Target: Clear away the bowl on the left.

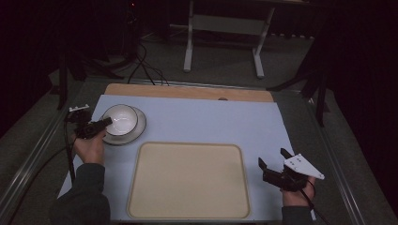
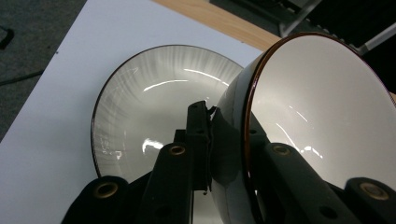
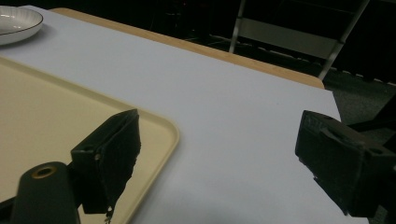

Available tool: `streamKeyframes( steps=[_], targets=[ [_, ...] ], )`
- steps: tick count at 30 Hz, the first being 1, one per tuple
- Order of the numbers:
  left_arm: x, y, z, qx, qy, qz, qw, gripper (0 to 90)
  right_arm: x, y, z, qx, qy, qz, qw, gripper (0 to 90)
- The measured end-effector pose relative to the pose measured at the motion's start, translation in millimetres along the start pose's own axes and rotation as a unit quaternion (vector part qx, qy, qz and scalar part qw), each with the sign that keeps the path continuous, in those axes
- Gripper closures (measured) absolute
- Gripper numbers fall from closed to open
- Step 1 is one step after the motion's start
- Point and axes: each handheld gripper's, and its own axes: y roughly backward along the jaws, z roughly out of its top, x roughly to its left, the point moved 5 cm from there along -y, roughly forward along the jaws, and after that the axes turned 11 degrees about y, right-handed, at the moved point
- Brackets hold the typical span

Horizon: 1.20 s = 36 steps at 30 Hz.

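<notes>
Left gripper [image 1: 107, 123], at the left middle of the high view, pinches the near wall of a white bowl [image 1: 120, 119]: in the left gripper view one jaw lies against the dark outer side and the other reaches inside past the brown-edged rim, with the bowl [image 2: 322, 107] tipped up at the right of that frame. The bowl sits on or just above a ribbed plate [image 1: 139, 130] with a thin dark edge, which rests on the pale blue mat [image 1: 206, 119] in the upper left of the high view; whether bowl and plate touch I cannot tell. Right gripper [image 1: 273, 163] hangs at the lower right of the high view, jaws spread wide and holding nothing, just beside the right edge of the cream tray [image 1: 187, 180] that lies bare in the lower middle.

Glazed and shiny, the bowl looks like ceramic: stiff, probably fairly heavy for a one-sided grip, slick under the pads and liable to chip or crack if knocked against the plate. A pinch across the rim wall, as taken now, seems the sensible hold, though the weight hangs off to one side, so the bowl may swing or slip. The plate is flat and low, so its thin raised edge is likely the only place to take it.
</notes>
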Motion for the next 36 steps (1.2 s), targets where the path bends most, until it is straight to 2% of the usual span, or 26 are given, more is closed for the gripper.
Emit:
streamKeyframes(
  steps=[2, 6, 15, 29, 36],
  targets=[
    [-1.2, 1.4, -0.1, -0.001, -0.003, -0.004, 1.0, 80.4, 0.1, 0.1, 0.1, 0.0, 0.0, 0.0, 1.0, 13.7],
    [-7.7, 8.9, -1.6, -0.005, -0.022, -0.024, 0.9995, 80.3, 0.2, 0.1, 0.1, 0.0, 0.0, 0.0, 1.0, 13.8],
    [-17.4, 20.2, -5.2, -0.009, -0.038, -0.05, 0.998, 80.1, 0.1, -0.2, -0.2, 0.001, 0.0, -0.001, 1.0, 13.8],
    [-32.5, 30.7, -19.9, 0.001, -0.05, -0.091, 0.9946, 79.7, -0.6, 0.2, -0.3, 0.0, -0.001, -0.002, 1.0, 13.8],
    [-39.6, 37.2, -27.0, 0.006, -0.06, -0.103, 0.9928, 79.4, -1.1, 1.6, 0.1, -0.002, -0.001, -0.003, 1.0, 13.8]
  ],
)
